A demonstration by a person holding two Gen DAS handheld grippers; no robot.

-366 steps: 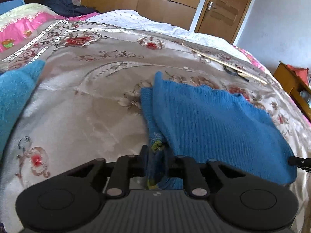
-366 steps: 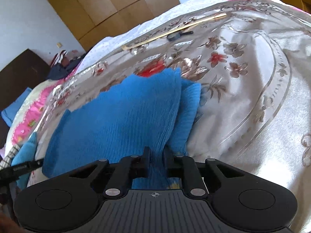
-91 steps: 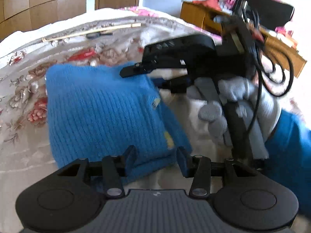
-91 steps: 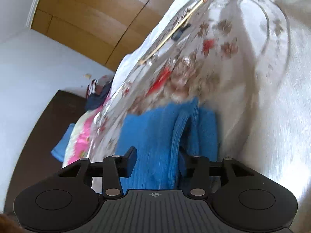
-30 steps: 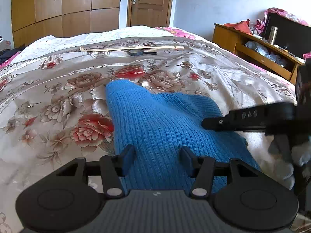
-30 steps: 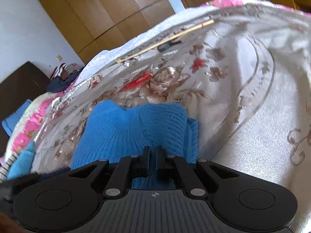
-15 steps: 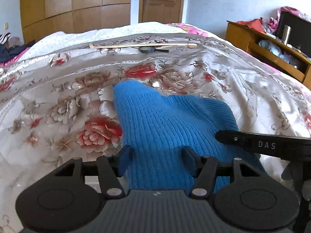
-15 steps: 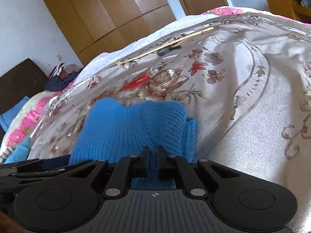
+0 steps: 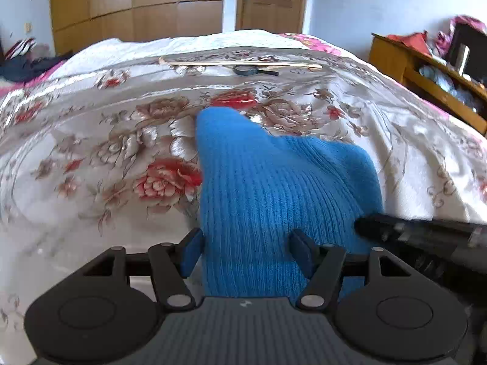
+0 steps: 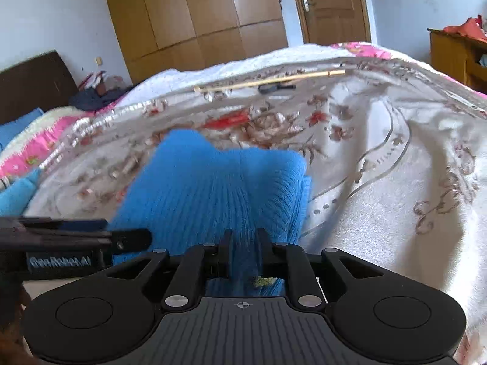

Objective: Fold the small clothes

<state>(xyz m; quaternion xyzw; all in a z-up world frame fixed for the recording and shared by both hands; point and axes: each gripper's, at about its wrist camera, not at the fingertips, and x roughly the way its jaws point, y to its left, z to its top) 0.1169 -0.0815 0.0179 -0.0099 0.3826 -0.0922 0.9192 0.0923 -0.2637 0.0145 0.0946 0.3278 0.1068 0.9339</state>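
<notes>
A blue knit sweater [image 9: 274,182] lies folded in a thick bundle on the flowered bedspread [image 9: 106,158]. My left gripper [image 9: 246,252] sits over its near edge, jaws wide and still opening, the knit lying between them with no pad pressing on it. From the right, a finger of my right gripper [image 9: 368,226] reaches the bundle's side. In the right wrist view the sweater [image 10: 219,182] lies straight ahead, and my right gripper [image 10: 245,251] has its jaws opening by a narrow gap with blue knit between them. The left gripper's fingers [image 10: 131,240] come in from the left.
A long wooden stick [image 9: 240,64] and a black magnifying glass [image 9: 252,70] lie at the bed's far edge. A wooden side table [image 9: 426,82] stands to the right. Another blue cloth [image 10: 15,194] and a pink blanket [image 10: 39,143] lie at the left.
The right gripper's jaws, shut on the sweater before, have parted, and it has shifted sideways. The left jaws have widened a little. The sweater stays where it was.
</notes>
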